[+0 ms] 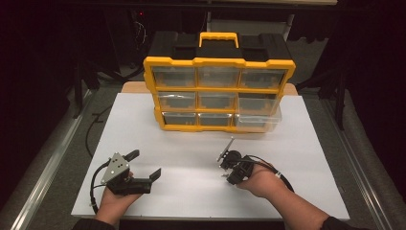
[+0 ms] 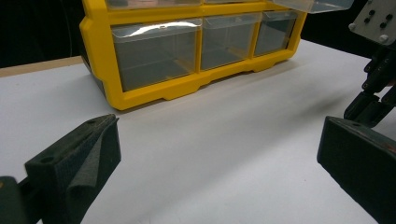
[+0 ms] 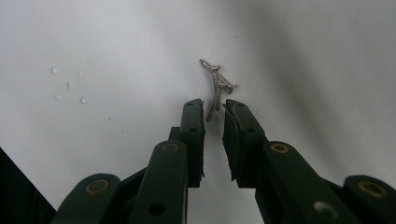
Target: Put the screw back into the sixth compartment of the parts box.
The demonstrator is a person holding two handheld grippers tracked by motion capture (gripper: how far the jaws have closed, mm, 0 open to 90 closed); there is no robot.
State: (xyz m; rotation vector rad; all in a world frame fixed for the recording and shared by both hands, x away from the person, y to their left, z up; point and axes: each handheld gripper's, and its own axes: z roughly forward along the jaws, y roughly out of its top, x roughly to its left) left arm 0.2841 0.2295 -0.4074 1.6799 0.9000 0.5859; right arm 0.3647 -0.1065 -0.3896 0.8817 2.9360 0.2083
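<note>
At the near left of the white worktop (image 1: pixel 201 163), the left gripper (image 1: pixel 145 164) rests in a hand with its jaws wide apart and nothing between them. To the near right, the right gripper (image 3: pixel 214 116) points down at the worktop, its jaws narrowly apart around the end of a small cluster of screws (image 3: pixel 217 86) lying on the surface. Farther back stands a yellow drawer organizer (image 1: pixel 219 93) with clear drawers; its lower right drawer (image 1: pixel 257 120) is pulled out.

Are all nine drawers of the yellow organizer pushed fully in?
No. In the high view the lower right drawer juts forward past the frame of the yellow organizer, while the others sit flush.
</note>
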